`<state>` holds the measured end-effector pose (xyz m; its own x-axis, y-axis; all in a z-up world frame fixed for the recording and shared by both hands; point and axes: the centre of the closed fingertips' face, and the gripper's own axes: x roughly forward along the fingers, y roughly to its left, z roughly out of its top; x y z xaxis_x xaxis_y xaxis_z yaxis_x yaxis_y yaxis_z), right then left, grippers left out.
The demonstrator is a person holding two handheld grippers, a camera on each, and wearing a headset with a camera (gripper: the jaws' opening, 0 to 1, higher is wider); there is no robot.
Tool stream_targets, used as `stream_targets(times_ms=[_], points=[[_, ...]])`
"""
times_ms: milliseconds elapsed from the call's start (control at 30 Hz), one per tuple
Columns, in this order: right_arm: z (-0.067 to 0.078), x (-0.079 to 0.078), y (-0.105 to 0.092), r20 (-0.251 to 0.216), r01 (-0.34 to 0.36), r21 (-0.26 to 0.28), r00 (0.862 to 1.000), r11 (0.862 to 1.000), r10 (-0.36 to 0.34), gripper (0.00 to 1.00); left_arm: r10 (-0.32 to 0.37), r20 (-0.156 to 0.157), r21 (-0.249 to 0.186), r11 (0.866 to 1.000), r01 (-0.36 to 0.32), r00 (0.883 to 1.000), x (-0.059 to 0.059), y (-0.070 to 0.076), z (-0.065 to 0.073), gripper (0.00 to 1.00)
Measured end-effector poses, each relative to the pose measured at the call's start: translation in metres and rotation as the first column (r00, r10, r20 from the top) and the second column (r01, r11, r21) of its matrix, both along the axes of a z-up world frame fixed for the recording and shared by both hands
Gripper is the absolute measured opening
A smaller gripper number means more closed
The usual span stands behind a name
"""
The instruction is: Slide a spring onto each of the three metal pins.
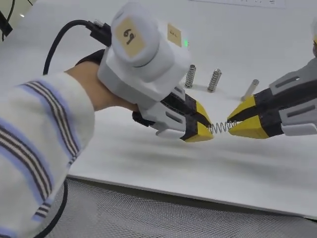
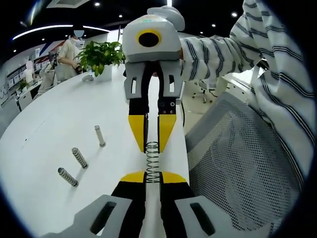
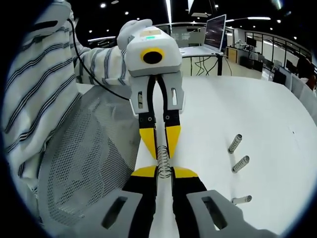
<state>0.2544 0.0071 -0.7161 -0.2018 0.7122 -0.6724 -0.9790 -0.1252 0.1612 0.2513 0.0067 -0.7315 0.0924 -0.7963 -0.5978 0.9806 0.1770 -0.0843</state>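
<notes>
A small bare spring hangs level above the white table, stretched between the two yellow-tipped grippers. My left gripper is shut on its left end and my right gripper is shut on its right end. In the left gripper view the spring runs from my left gripper up to the right gripper. Behind them stand two pins wearing springs and one bare metal pin. The bare pin sits nearest the right gripper.
The white table ends in a front edge close below the grippers, with a grey mesh chair beneath. A black cable trails from the left gripper. A potted plant and a person are at the table's far end.
</notes>
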Motion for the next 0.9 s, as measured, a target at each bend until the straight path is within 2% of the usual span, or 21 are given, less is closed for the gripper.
stream_targets(times_ms=[67,233,367,400,500,600,767,833,900], points=[[-0.001,0.002,-0.001,0.017,-0.019,-0.029,1.0,0.999,0.019,0.08,0.01,-0.004,-0.011,1.0,-0.011,1.0,0.002,-0.001,0.0,0.03],[0.0,0.003,-0.001,0.025,-0.036,-0.082,0.999,0.996,0.038,0.08,0.026,-0.001,-0.025,0.999,-0.026,1.0,0.003,-0.005,-0.004,0.03],[0.0,0.002,-0.002,0.056,-0.069,-0.15,0.995,0.986,0.078,0.08,0.035,0.025,-0.048,0.998,-0.034,0.999,0.002,-0.01,-0.005,0.02],[-0.001,0.002,-0.003,0.056,-0.066,-0.175,0.995,0.982,0.077,0.08,0.052,0.019,-0.056,0.997,-0.051,0.998,0.004,-0.011,-0.005,0.02],[-0.001,-0.001,-0.004,0.042,-0.069,-0.224,0.996,0.972,0.08,0.08,0.05,0.016,-0.067,0.997,-0.049,0.999,0.0,-0.014,-0.005,0.02],[0.0,-0.002,-0.004,0.061,-0.085,-0.266,0.993,0.96,0.105,0.07,0.051,0.016,-0.069,0.996,-0.05,0.999,0.001,-0.016,-0.006,0.02],[0.004,-0.001,-0.003,0.072,-0.102,-0.285,0.989,0.953,0.128,0.07,0.044,0.031,-0.079,0.996,-0.042,0.999,0.001,-0.018,-0.005,0.02],[0.001,-0.001,-0.006,0.077,-0.11,-0.309,0.987,0.945,0.141,0.07,0.035,0.054,-0.08,0.996,-0.031,0.998,0.001,-0.02,-0.007,0.02],[0.0,-0.003,-0.008,0.084,-0.124,-0.33,0.984,0.936,0.16,0.07,0.038,0.051,-0.088,0.996,-0.033,0.998,0.001,-0.023,-0.009,0.02]])
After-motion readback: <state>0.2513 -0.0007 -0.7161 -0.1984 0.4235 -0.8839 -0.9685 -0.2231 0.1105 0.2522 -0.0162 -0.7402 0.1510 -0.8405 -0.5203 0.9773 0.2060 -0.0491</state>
